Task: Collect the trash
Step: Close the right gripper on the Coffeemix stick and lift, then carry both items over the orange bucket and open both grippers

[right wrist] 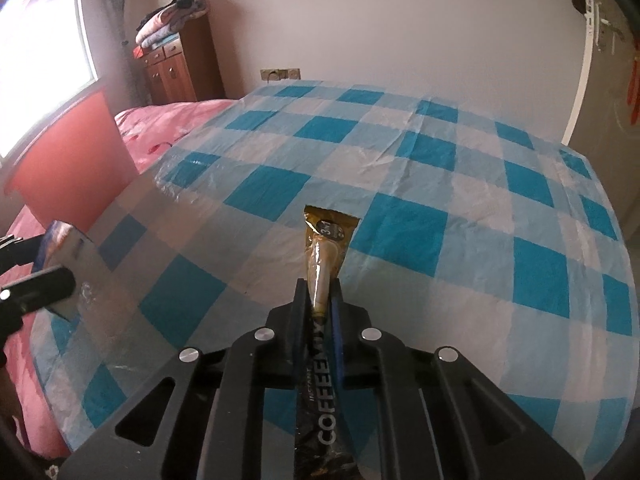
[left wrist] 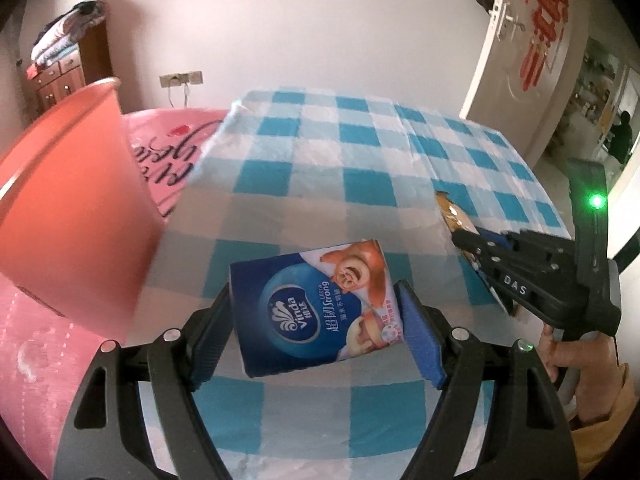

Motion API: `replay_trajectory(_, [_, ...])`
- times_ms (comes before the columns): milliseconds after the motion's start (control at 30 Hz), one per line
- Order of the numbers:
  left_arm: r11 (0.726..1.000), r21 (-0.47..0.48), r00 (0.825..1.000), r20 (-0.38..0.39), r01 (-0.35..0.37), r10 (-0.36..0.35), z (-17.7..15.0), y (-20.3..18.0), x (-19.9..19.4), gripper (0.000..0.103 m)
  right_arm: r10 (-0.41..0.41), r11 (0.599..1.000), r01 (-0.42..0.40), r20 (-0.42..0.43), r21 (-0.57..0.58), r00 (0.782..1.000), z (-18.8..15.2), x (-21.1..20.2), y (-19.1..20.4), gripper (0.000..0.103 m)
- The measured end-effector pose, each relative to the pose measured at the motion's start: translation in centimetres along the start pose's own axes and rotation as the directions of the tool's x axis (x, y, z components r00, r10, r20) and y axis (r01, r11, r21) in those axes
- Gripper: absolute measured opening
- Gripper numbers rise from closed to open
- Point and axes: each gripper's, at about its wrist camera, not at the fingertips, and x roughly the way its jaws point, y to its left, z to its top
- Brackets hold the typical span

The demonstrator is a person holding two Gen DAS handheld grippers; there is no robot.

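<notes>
Blue-and-white checked cloth (right wrist: 400, 184) covers the table, pink bedding (left wrist: 36, 344) beside it, orange bin (left wrist: 76, 200) at our left. Our left gripper (left wrist: 316, 320) clamps a blue Vinda tissue pack (left wrist: 312, 312) between its pads, lifted above the cloth near the bin. Our right gripper (right wrist: 322, 300) is pinched tight on a gold coffee-mix sachet (right wrist: 324, 248), its top end jutting forward past the fingers, over the cloth. A hand (left wrist: 580, 364) grips the right tool's handle.
</notes>
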Motion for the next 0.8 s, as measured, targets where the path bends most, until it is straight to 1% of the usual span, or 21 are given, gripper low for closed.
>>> replay_trajectory(67, [1.0,-0.007,1.0,0.016,-0.009,0.009,0.2,0.5,-0.5,0.078,0.018,0.999,-0.018,0.003,0.039,1.0,-0.1,-0.1,-0.5,0.011])
replay_trajectory(233, [0.999,-0.006,0.997,0.059,-0.049,0.049,0.8,1.7,-1.8,0.078,0.018,0.996,-0.021,0.03,0.092,0.999,-0.3,-0.8,-0.8,0.011])
replay_trajectory(433, [0.996,-0.006,0.991,0.1,-0.092,0.092,1.6,2.8,-3.3,0.078,0.03,0.995,-0.034,0.041,0.098,0.999,0.2,-1.4,0.4,0.011])
replay_trajectory(533, [0.992,-0.012,0.984,0.13,-0.122,0.123,2.2,3.7,-4.3,0.078,0.044,0.994,-0.049,0.055,0.097,0.998,1.0,-2.2,1.0,0.011])
replay_trajectory(667, [0.989,-0.031,0.975,0.168,-0.144,0.148,3.0,5.1,-5.7,0.078,0.058,0.995,-0.064,0.079,0.08,0.995,2.5,-3.5,2.2,0.011])
replay_trajectory(800, [0.984,-0.05,0.961,0.21,-0.171,0.177,3.8,6.5,-7.3,0.078,0.097,0.992,-0.104,0.089,0.072,0.991,4.0,-4.4,3.6,0.011])
